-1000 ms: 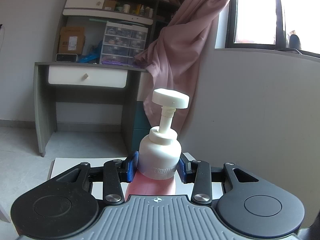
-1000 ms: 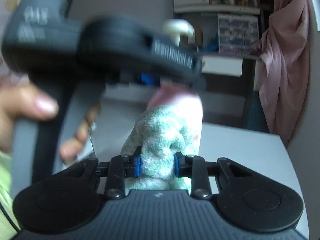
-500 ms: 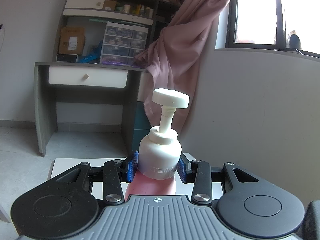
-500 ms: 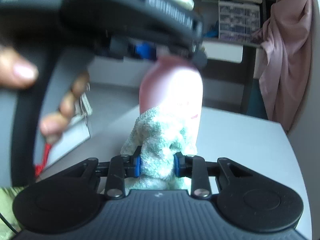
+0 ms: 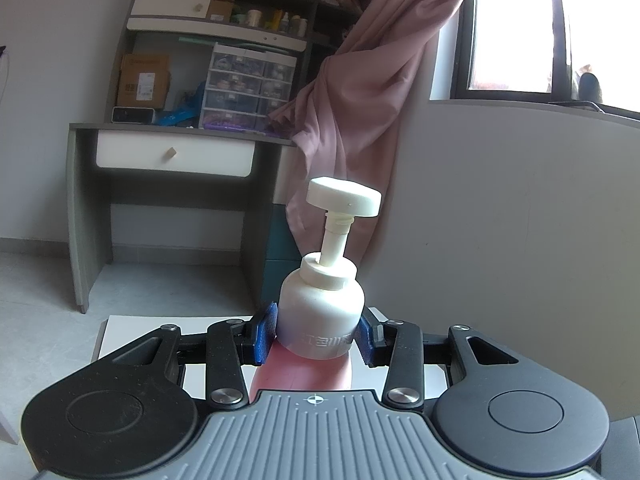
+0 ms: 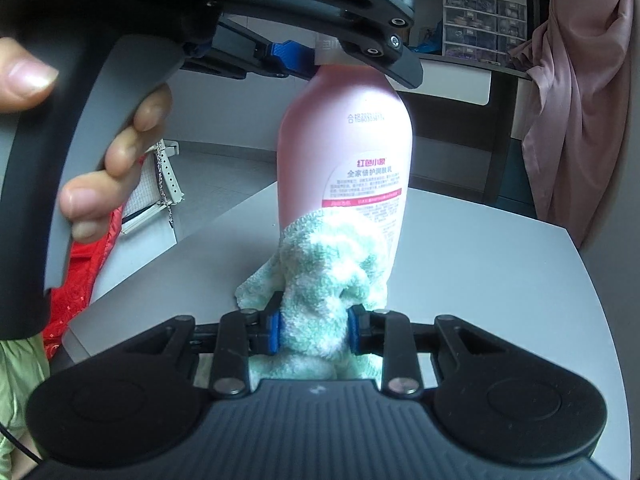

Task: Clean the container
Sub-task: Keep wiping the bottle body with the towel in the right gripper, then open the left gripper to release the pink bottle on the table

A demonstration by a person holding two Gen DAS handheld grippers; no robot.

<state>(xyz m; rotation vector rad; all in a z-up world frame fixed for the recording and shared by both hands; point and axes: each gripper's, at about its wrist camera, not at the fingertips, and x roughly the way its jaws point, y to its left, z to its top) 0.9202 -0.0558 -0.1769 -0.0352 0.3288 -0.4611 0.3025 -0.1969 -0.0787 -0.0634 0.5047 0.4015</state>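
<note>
Pink pump bottle stands upright on the counter, left gripper fingers clamped at its white neck. Right gripper, clenching a green cloth, presses the bottle's lower front; a hard wipe could tip it.

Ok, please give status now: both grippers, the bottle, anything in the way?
Left gripper shut on pink bottle at its white cap. Right gripper shut on green cloth, cloth against bottle's lower side. Nothing in the way.
</note>
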